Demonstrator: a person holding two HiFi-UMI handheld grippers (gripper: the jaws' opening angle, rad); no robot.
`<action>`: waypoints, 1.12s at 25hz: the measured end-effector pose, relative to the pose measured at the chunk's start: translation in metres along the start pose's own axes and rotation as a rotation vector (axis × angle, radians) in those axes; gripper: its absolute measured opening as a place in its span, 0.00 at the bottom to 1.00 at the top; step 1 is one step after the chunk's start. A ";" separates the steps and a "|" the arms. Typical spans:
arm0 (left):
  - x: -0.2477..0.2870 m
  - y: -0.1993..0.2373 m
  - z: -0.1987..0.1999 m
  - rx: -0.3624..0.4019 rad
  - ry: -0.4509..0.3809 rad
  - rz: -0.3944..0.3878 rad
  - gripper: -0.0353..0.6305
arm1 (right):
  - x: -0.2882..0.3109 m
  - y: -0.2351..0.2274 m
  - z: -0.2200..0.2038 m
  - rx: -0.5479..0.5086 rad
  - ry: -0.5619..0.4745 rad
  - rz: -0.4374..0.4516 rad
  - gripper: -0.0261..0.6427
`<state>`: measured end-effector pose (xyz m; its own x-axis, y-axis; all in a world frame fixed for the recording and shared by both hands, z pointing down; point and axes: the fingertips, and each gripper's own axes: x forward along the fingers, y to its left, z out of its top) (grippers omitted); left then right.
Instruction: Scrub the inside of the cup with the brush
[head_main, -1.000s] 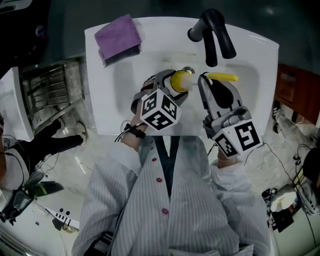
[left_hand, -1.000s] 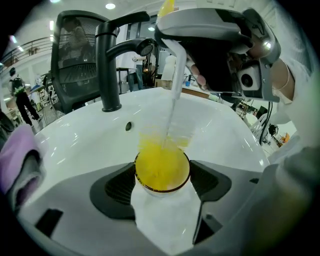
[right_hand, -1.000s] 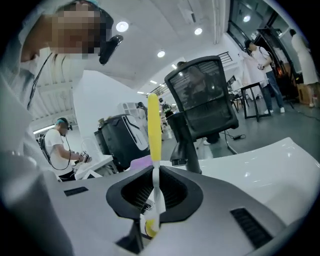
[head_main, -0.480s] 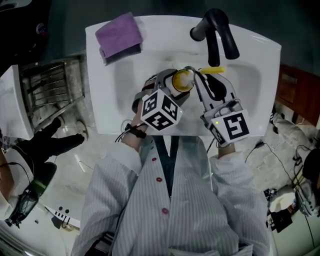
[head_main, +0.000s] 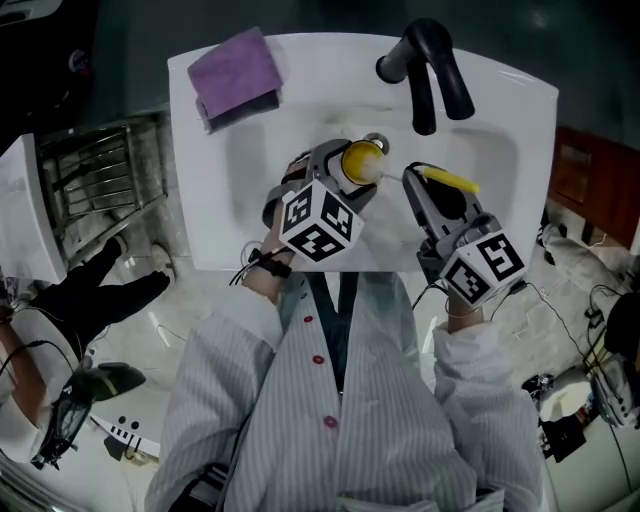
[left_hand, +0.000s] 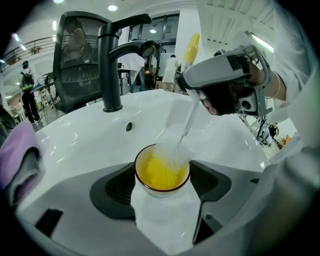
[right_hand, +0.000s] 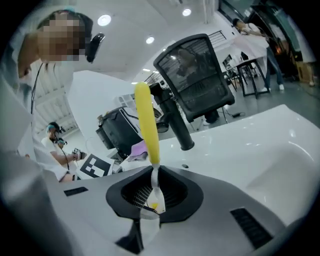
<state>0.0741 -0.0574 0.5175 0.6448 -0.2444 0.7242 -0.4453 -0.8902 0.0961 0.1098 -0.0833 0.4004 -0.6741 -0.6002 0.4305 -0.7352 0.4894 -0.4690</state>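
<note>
Yellow inside, white outside: the cup (head_main: 362, 162) sits mid-frame in the head view, over the white sink (head_main: 500, 120). My left gripper (head_main: 345, 166) has it clamped, mouth tipped toward the right of the frame. My right gripper (head_main: 428, 190) is just beside it, with the brush (head_main: 450, 181) and its yellow handle sticking out to the right. Black faucet (head_main: 430, 70) at the top, purple cloth (head_main: 237, 70) at upper left, both well apart from the work.

Left gripper view: jaws narrow, one pressed on each side of the cup, which fills the lower centre. The pale bristles are in the mouth at the upper right of the rim, touching the yellow wall. The clear stem runs up to the right gripper at upper right.

Right gripper view: jaws closed tight on the clear stem of the brush at lower centre, yellow handle standing up toward the top of the frame. The cup itself I can't make out here.

Step in hand, as I judge it: scrubbing under way, with the bristles only at the rim side. The next move calls for pushing the bristles deeper toward the cup's bottom and twisting or stroking round the wall, left jaws keeping the cup steady.
</note>
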 end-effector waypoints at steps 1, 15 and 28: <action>0.000 0.000 0.000 0.001 0.001 -0.001 0.58 | -0.001 0.001 0.000 0.033 0.003 0.008 0.12; -0.002 -0.001 0.003 0.012 -0.007 -0.007 0.58 | 0.039 0.052 0.018 -0.031 0.084 0.088 0.16; -0.003 -0.001 0.004 0.018 -0.022 -0.005 0.58 | 0.064 0.000 0.030 -0.137 0.074 0.024 0.12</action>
<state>0.0746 -0.0575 0.5122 0.6605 -0.2481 0.7086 -0.4310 -0.8981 0.0872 0.0685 -0.1406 0.4045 -0.6913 -0.5418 0.4781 -0.7182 0.5880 -0.3722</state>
